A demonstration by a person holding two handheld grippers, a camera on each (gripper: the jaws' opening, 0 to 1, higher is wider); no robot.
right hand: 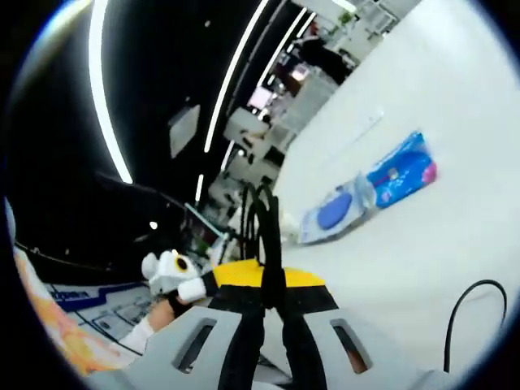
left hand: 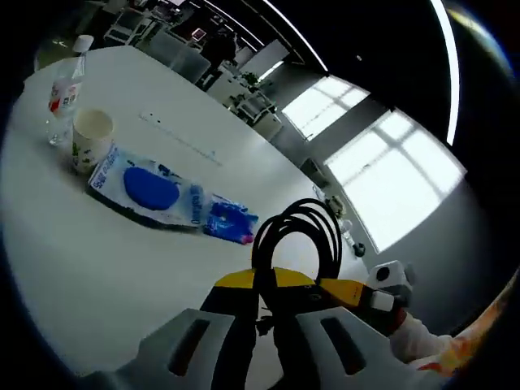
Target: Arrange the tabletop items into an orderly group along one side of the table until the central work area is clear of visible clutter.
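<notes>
Left gripper view: left claw [left hand: 272, 313] pinches a cable coil [left hand: 299, 240]; pouch [left hand: 171, 195], cup [left hand: 91, 140] and bottle [left hand: 65, 89] lie ahead-left, lengthwise away.

Beside one paper cup [left hand: 91, 138]: one water bottle [left hand: 65, 89], one blue packet [left hand: 171, 197], one coiled black cable [left hand: 296, 244].

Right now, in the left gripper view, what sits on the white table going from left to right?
Water bottle → paper cup → blue-and-white packet → smaller blue packet → coiled black cable, pinched in the left gripper.
</notes>
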